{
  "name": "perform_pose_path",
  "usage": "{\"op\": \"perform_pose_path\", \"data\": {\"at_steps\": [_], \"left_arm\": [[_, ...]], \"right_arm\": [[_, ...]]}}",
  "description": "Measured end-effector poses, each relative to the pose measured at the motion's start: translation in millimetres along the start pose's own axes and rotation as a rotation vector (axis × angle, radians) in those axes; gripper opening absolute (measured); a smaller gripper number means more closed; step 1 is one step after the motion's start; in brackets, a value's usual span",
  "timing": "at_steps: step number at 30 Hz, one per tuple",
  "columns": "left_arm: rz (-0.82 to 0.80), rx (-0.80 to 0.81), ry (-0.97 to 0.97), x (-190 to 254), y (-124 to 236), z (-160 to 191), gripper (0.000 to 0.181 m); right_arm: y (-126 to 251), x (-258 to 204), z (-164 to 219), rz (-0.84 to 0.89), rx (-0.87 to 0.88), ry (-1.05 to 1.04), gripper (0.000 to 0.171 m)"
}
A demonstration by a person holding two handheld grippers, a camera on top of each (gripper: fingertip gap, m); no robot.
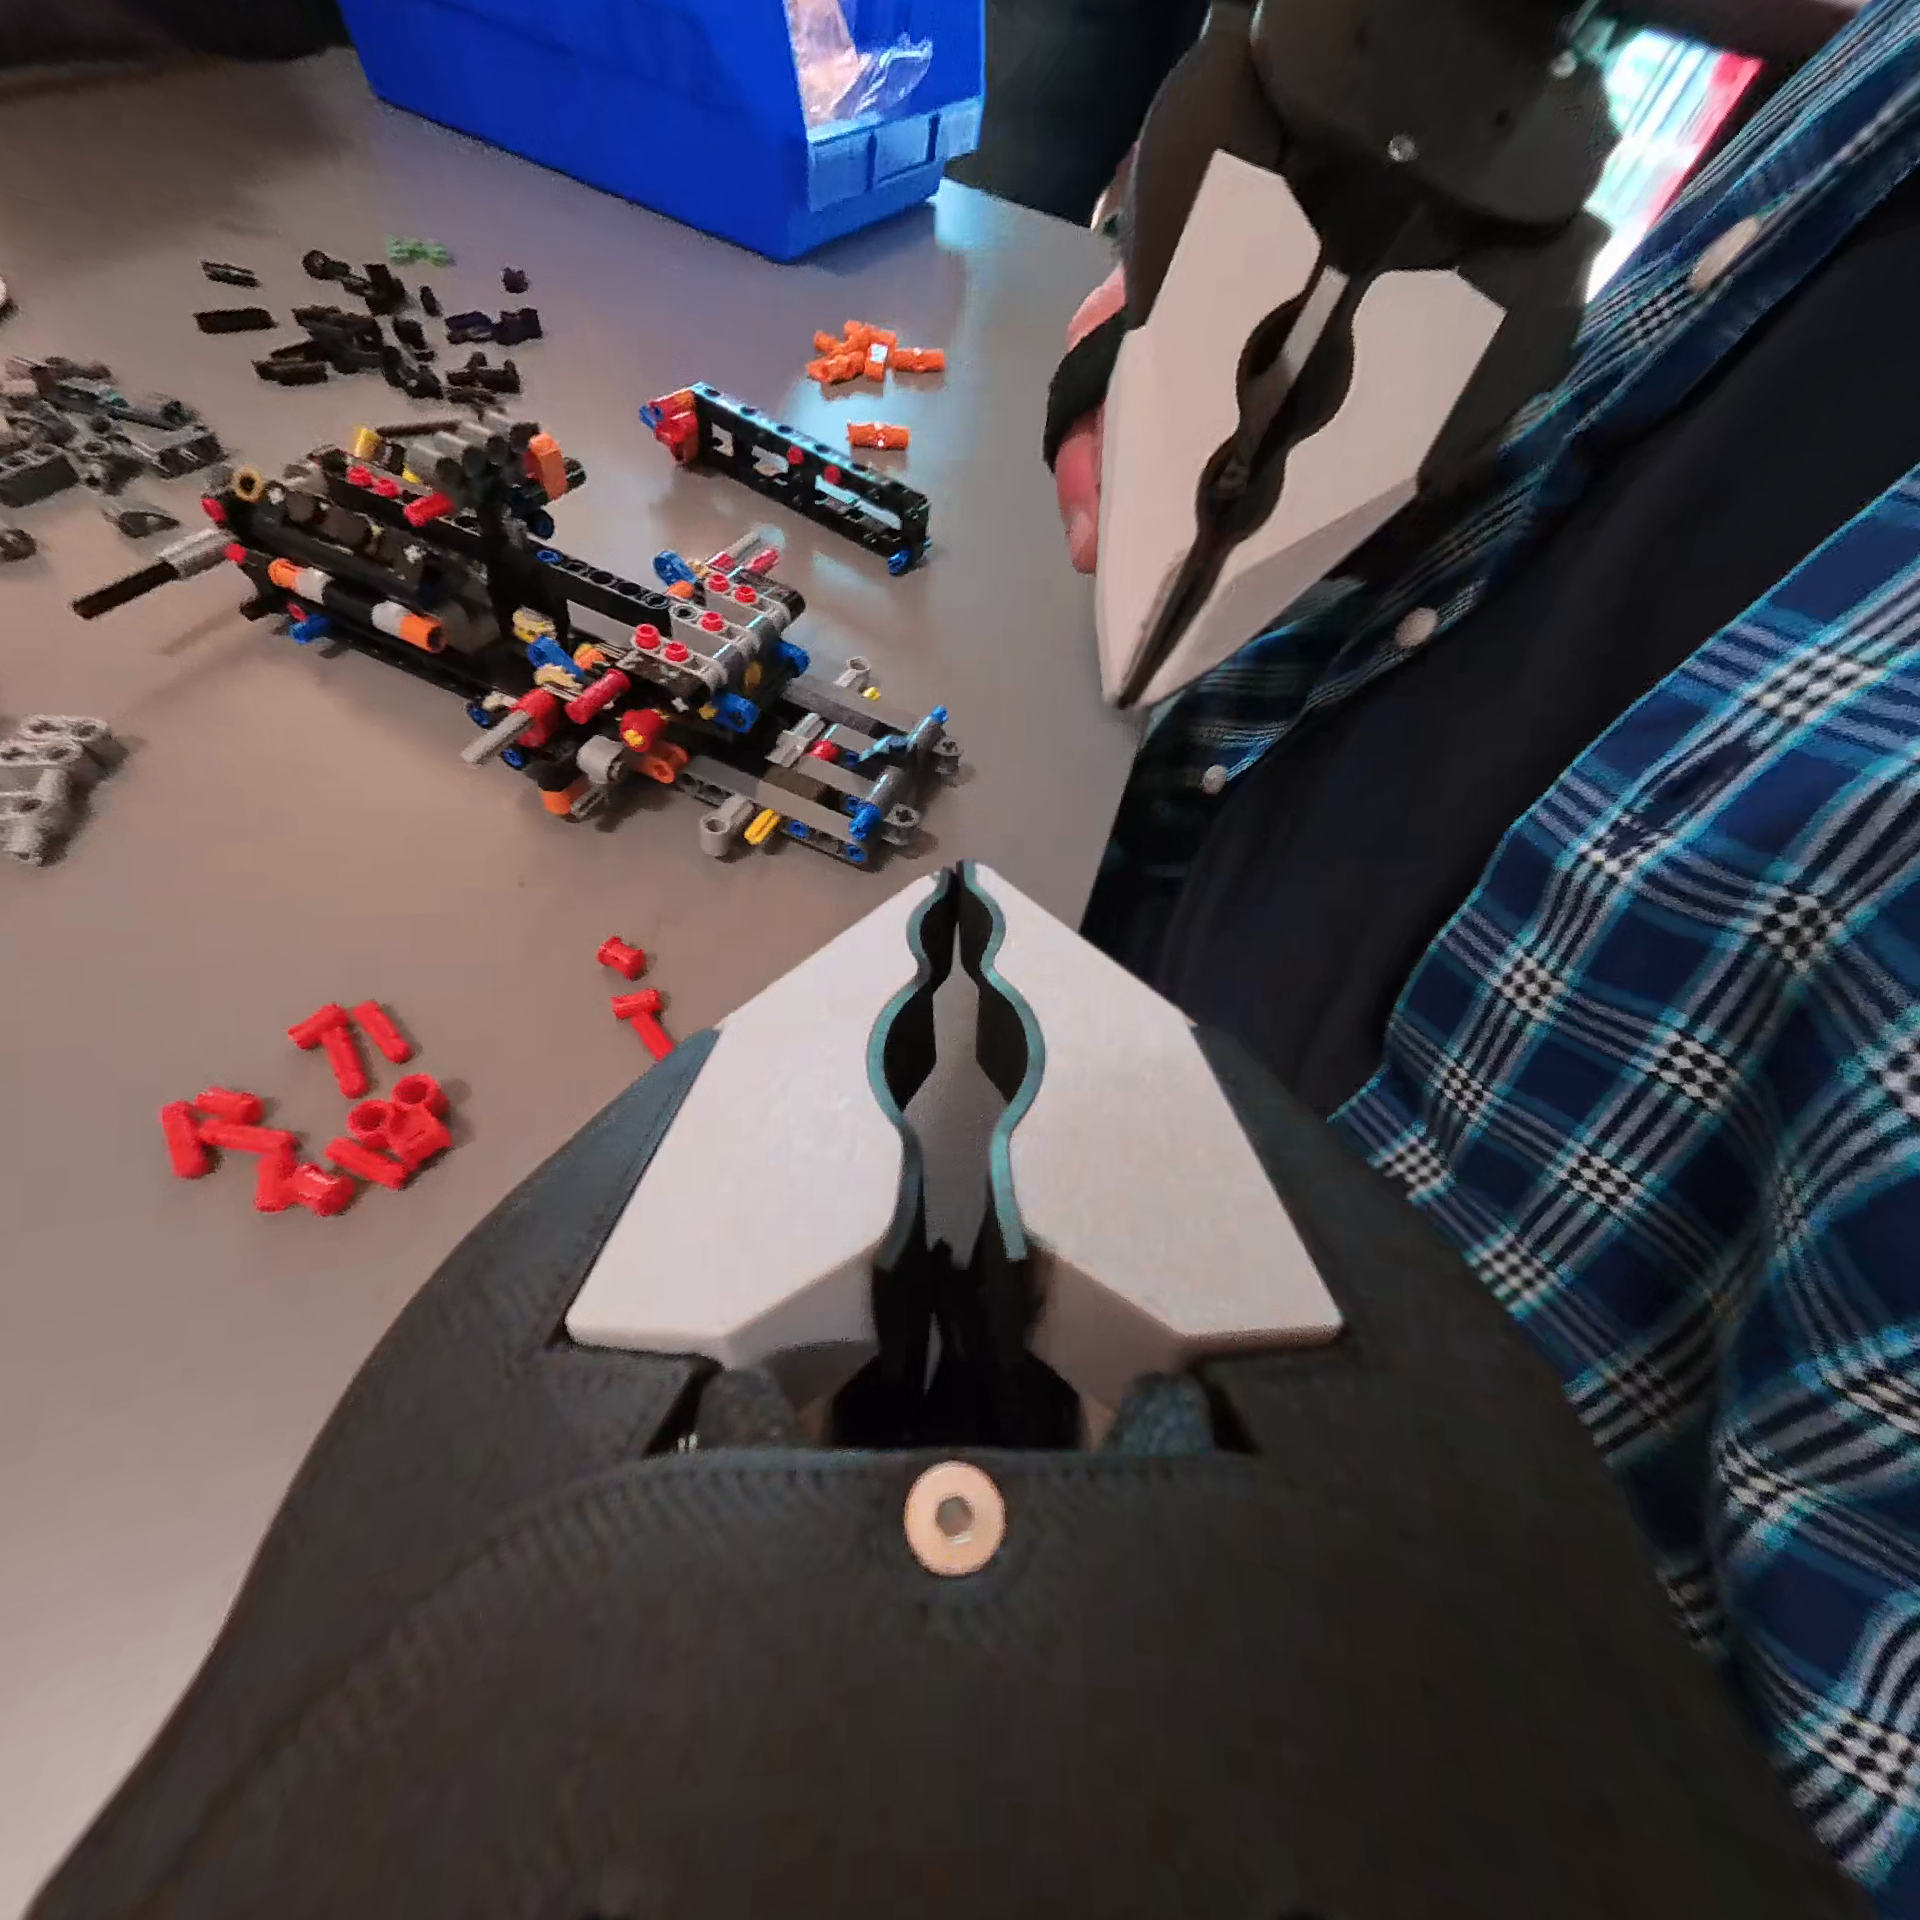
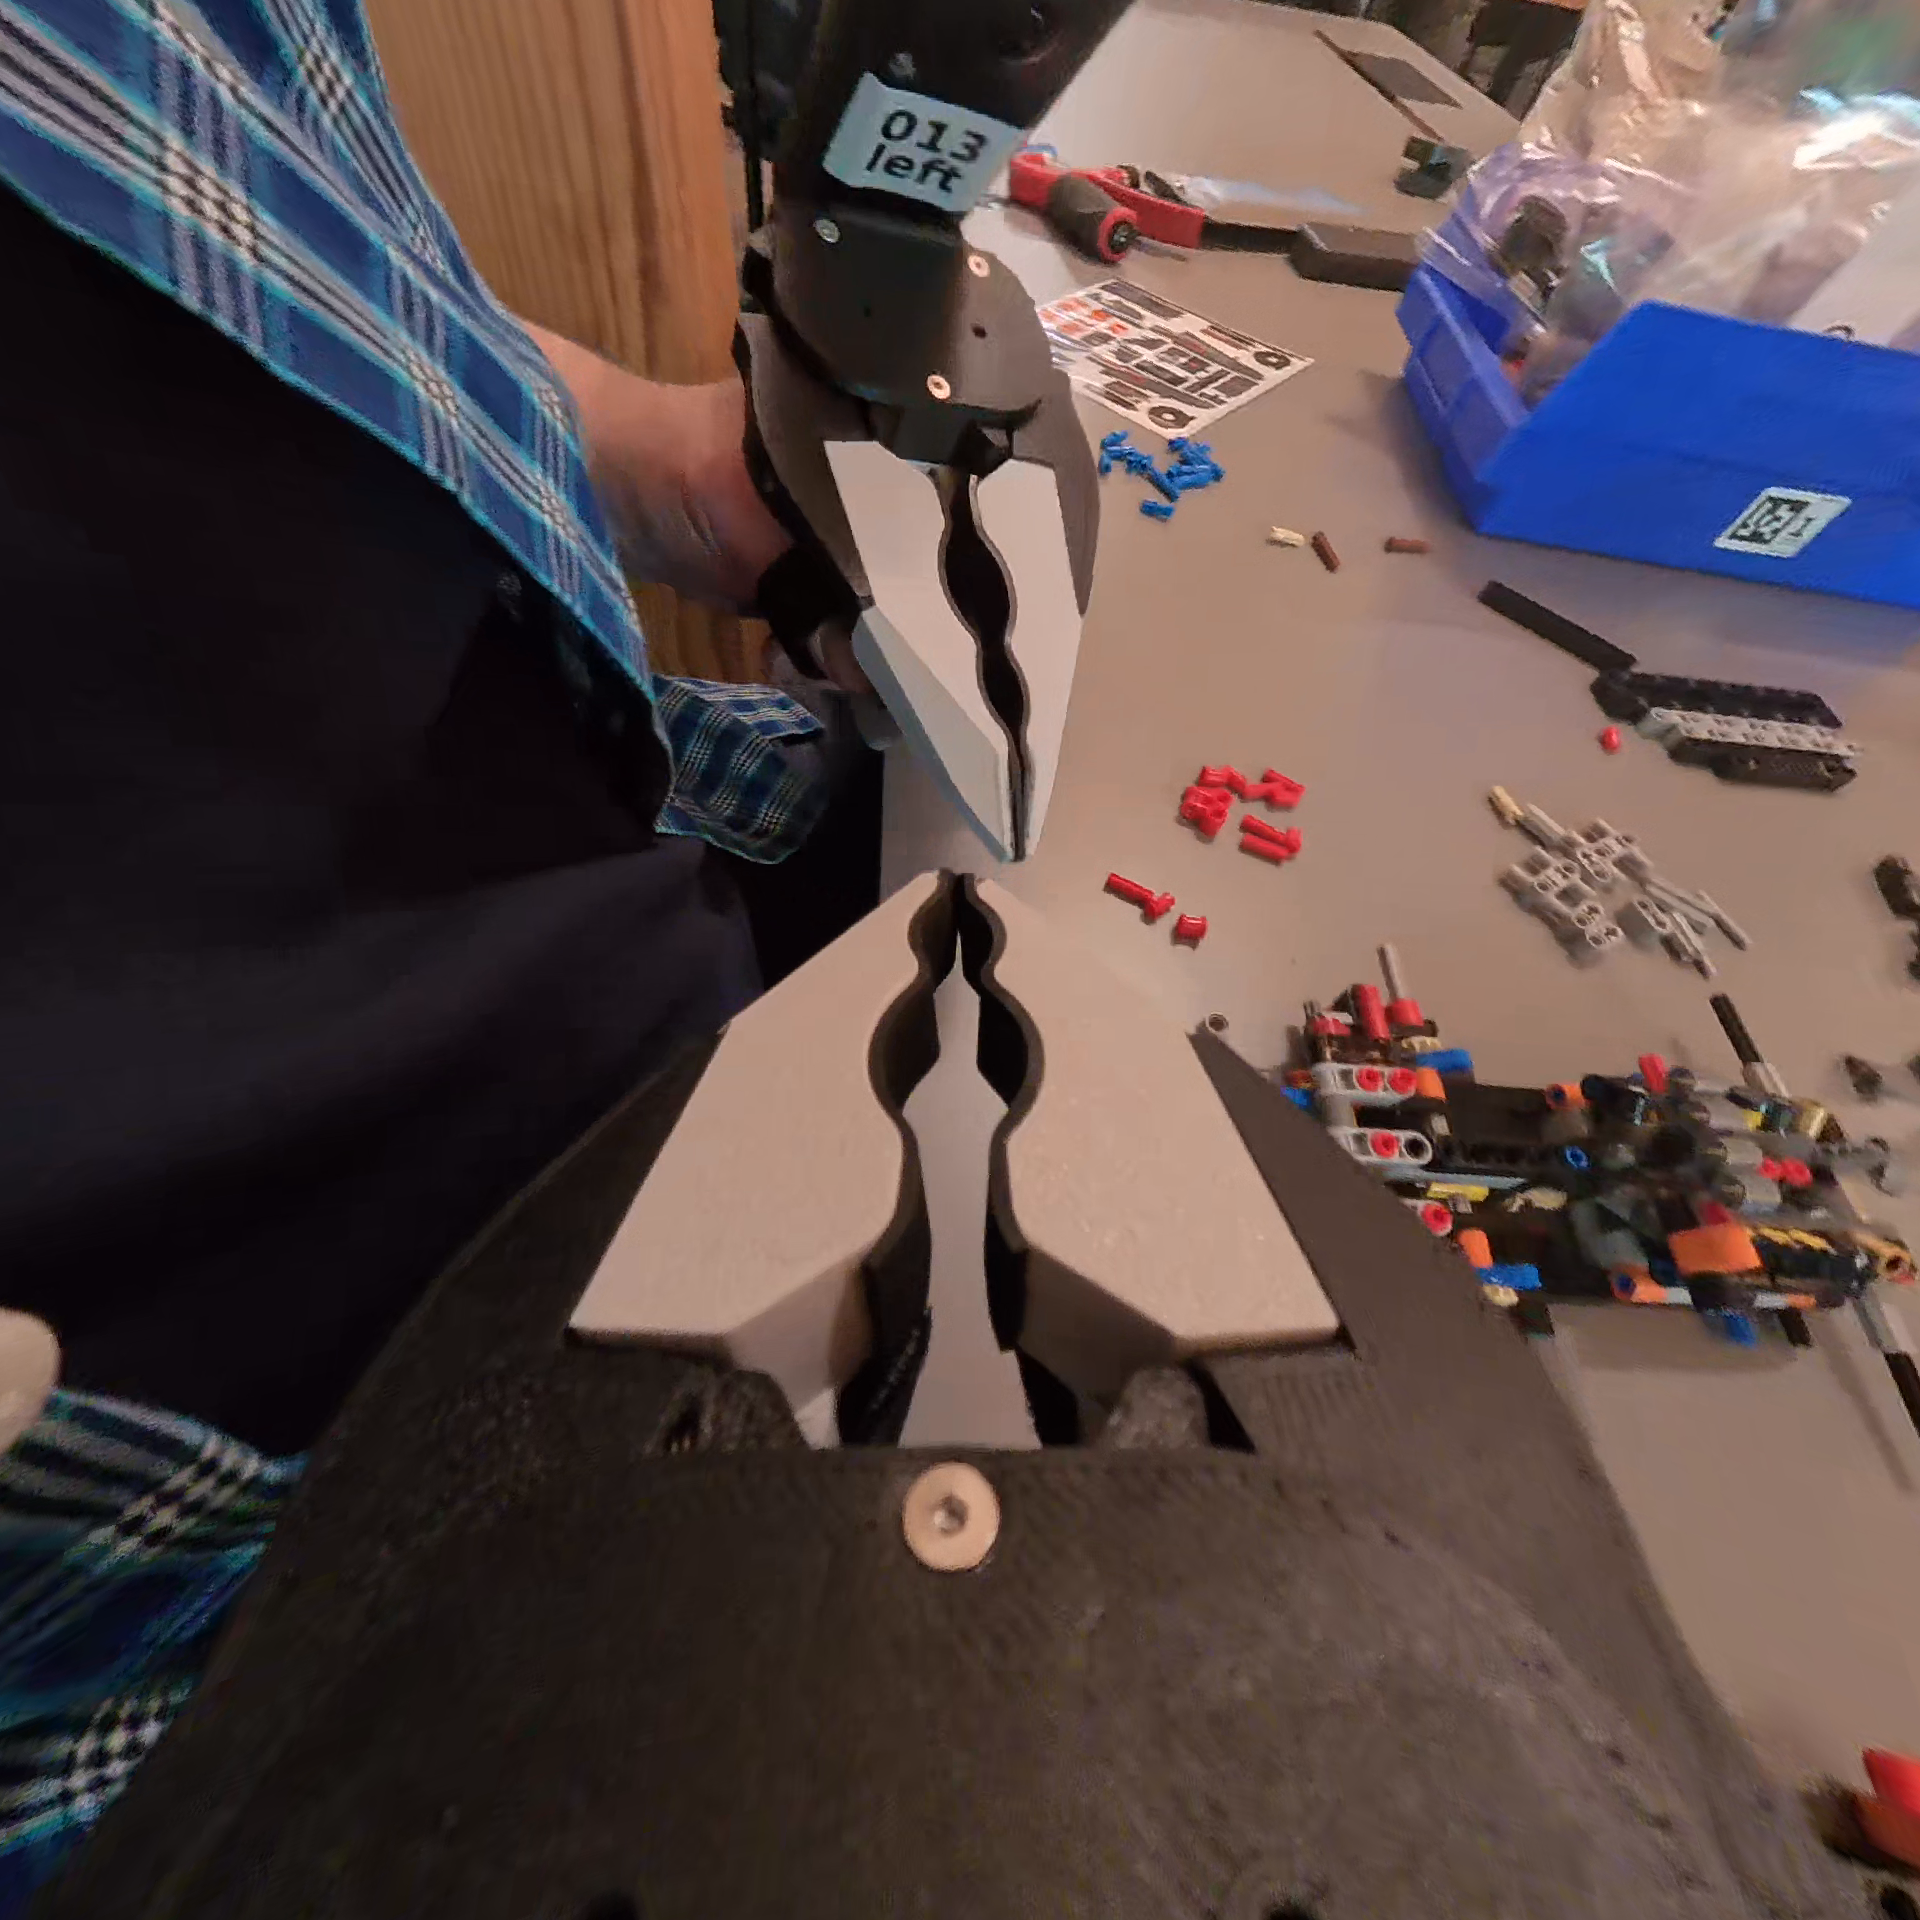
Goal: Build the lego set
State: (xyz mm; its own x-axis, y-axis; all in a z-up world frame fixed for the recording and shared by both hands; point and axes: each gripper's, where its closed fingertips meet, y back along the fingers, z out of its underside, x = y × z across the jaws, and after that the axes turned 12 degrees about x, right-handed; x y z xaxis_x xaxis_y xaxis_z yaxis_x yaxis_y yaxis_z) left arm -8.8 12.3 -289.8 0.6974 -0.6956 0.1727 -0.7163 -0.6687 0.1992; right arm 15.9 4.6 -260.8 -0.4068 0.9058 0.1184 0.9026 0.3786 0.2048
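Both grippers hang closed and empty over the near edge of the tabletop, apart from the lego build.

The left gripper (image 1: 961, 883) has its fingertips pressed together with nothing between them; the right gripper (image 2: 956, 888) is likewise narrowed to touching tips, empty. They sit close to each other by the person's plaid shirt (image 1: 1662, 1039). The half-built lego model (image 1: 540, 623) lies flat on the grey tabletop (image 1: 260, 914), inward from that edge. A black beam (image 1: 800, 468) lies just beyond it, loose red pins (image 1: 312, 1122) sit nearer the edge, and a blue bin (image 1: 675, 114) stands toward the far edge.
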Motion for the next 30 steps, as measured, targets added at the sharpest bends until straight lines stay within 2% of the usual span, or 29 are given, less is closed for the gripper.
{"op": "perform_pose_path", "data": {"at_steps": [5,9,13,17,20,22,24,27,30], "left_arm": [[-0.069,-0.056,-0.079,-19.3,-0.1,-11.8,0.000],[-0.139,-0.083,-0.178,-56.2,-4.5,-29.4,0.000],[-0.235,0.075,-0.040,-97.1,3.2,-54.0,0.000],[-0.440,0.092,-0.091,-119.5,29.3,-30.9,0.000],[-0.498,0.160,-0.108,-123.0,42.5,-37.7,0.000],[-0.469,0.218,-0.113,-119.7,40.1,-45.7,0.000],[-0.465,0.183,-0.147,-121.1,38.3,-42.6,0.000],[-0.425,0.263,-0.095,-119.4,40.3,-51.4,0.000],[-0.397,0.320,-0.018,-131.0,44.9,-58.0,0.000]], "right_arm": [[0.6,-4.5,-3.3,0.007,-0.003,0.024,0.000],[-3.1,-10.4,-4.2,-0.013,0.000,0.034,0.000],[-1.5,-10.9,-7.3,-0.022,0.030,0.016,0.000],[6.0,-6.0,1.7,-0.006,0.037,-0.012,0.000],[14.8,-4.2,-4.0,-0.024,0.132,-0.091,0.000],[23.7,-4.7,-5.0,-0.074,0.193,-0.142,0.000],[44.6,-0.6,-31.6,-0.138,0.394,-0.264,0.000],[76.7,7.7,-57.1,-0.238,0.617,-0.363,0.000],[77.8,1.2,-64.2,-0.357,0.647,-0.415,0.000]]}}
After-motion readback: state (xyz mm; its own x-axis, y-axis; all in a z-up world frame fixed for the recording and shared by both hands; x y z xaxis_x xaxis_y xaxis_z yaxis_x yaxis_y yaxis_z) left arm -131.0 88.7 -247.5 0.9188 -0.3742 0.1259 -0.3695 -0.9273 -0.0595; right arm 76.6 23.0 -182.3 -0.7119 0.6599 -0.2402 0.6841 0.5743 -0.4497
